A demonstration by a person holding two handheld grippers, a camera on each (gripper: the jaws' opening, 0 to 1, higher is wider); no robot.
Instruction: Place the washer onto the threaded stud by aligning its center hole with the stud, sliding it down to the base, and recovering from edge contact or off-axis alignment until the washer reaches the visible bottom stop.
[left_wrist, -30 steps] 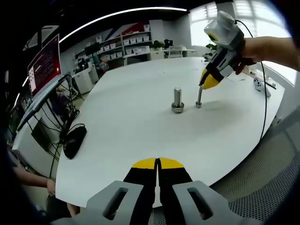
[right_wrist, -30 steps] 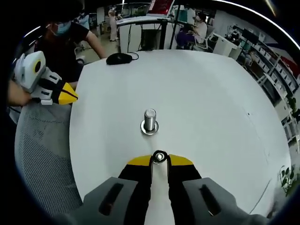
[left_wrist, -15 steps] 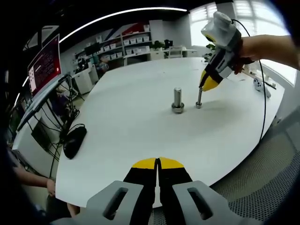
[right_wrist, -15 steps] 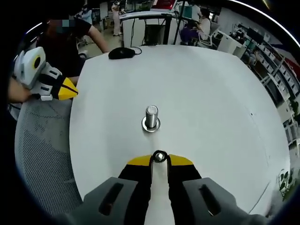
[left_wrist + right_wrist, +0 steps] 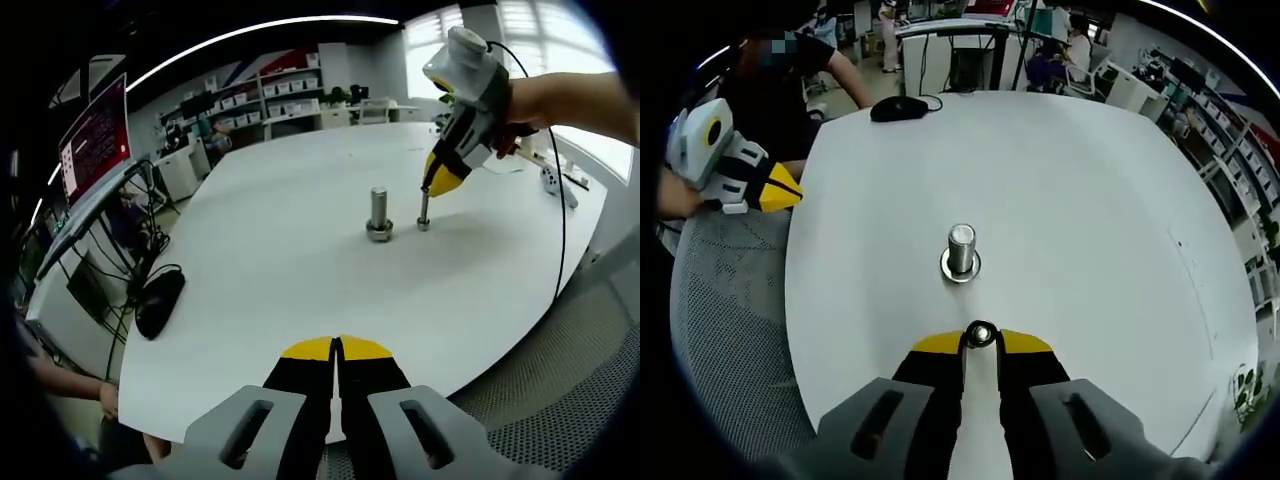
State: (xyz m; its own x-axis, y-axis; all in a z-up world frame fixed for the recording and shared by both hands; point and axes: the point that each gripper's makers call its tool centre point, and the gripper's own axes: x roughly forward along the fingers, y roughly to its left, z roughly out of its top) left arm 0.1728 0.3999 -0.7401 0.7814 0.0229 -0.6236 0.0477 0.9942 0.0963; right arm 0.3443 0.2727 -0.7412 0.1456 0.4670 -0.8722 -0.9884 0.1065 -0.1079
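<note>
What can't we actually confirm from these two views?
- Washer: whether one is in the right gripper; in the right gripper view only a small round top shows between the yellow tips.
- Slim post: in the left gripper view its top sits behind the right gripper's tip, and it is too small to show threads.
- Larger stud: what the ring at its base is, too small.
- Left gripper: shut, nothing visible in it.

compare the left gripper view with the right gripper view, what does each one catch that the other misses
Left gripper view: the slim stud side-on, standing on the table, with the right gripper closed on its top, plus a red screen.

Right gripper view: the same stud end-on between the right gripper's tips, plus the left gripper held off the table edge above a mesh chair.

Both: the thick bolt with a washer at its base, and the computer mouse.
</note>
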